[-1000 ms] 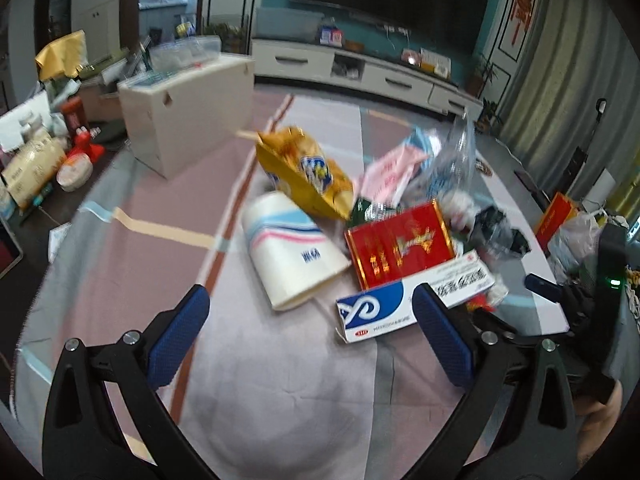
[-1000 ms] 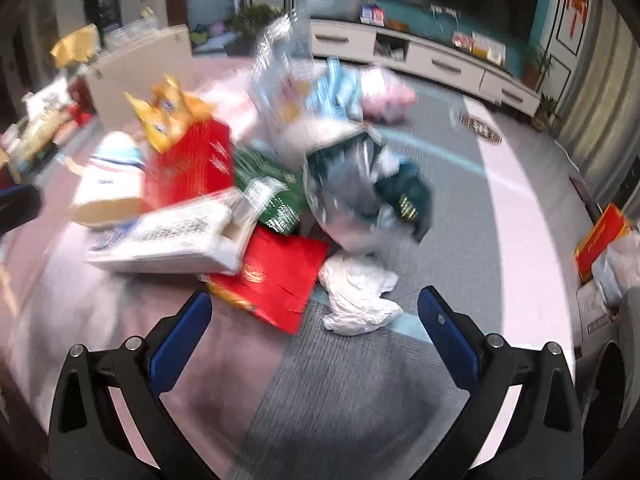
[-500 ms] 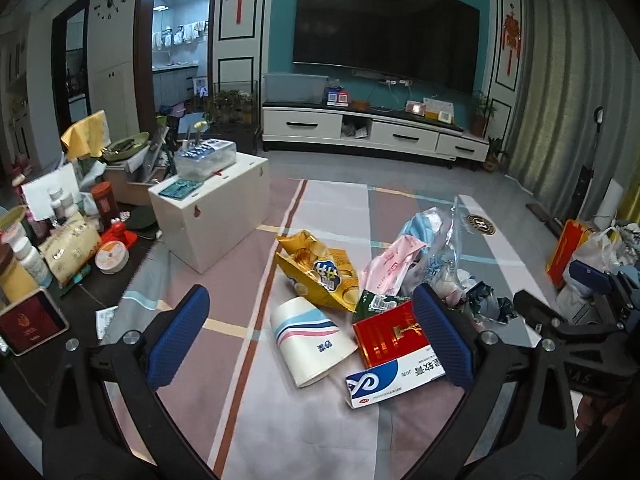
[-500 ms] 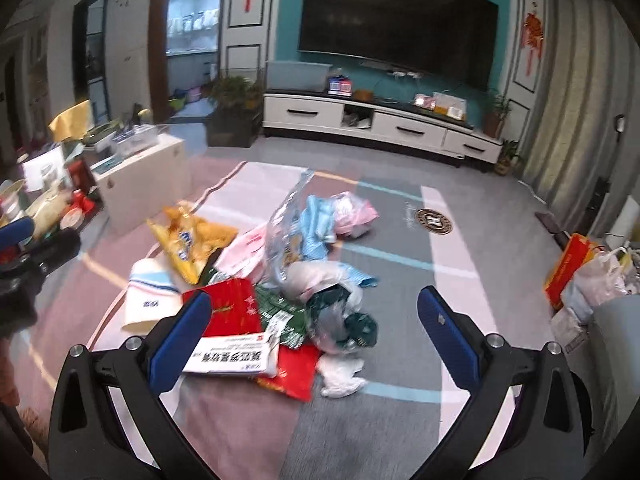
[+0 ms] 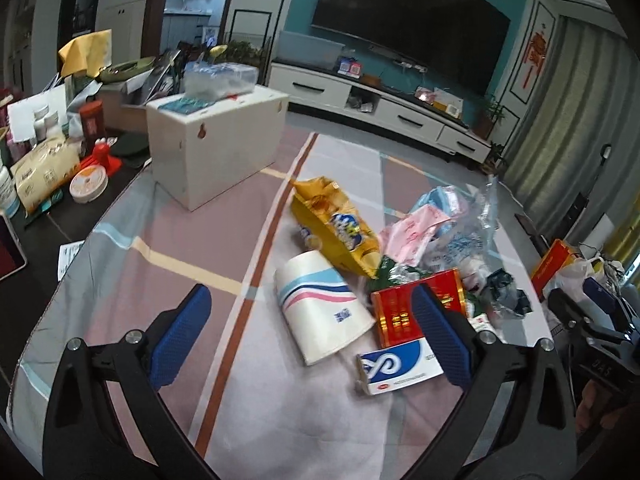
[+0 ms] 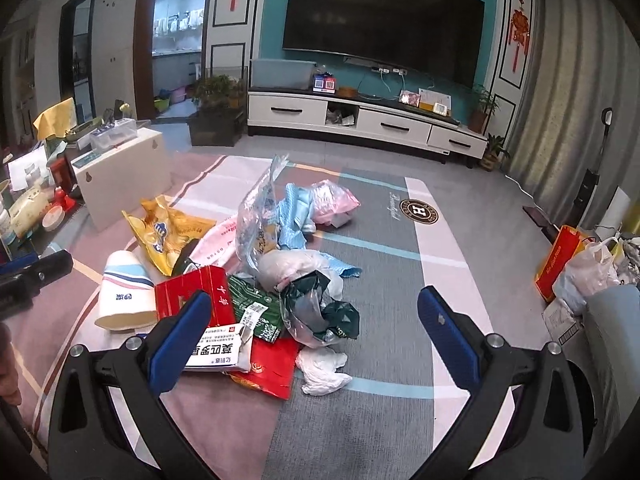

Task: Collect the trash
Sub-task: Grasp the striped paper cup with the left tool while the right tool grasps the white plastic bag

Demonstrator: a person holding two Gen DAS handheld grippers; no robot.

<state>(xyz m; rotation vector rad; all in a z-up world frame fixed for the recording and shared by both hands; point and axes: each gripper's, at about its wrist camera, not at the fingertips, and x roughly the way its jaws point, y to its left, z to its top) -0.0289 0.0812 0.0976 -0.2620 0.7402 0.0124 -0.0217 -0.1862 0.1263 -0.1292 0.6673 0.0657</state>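
A heap of trash lies on the rug. In the left wrist view I see a white paper cup on its side, a yellow snack bag, a red box and a blue-and-white box. My left gripper hovers open above the cup, holding nothing. The right wrist view shows the same cup, the red box, a crumpled white tissue and clear plastic bags. My right gripper hangs open over the heap, empty.
A white box-shaped table stands left of the heap, with cluttered items beyond it. A TV cabinet lines the far wall. Bags and an orange box sit at the right edge. The rug lies near my right gripper.
The left gripper has tilted down and come closer to the cup and boxes. The right gripper has drawn slightly nearer the heap. Both stay open.
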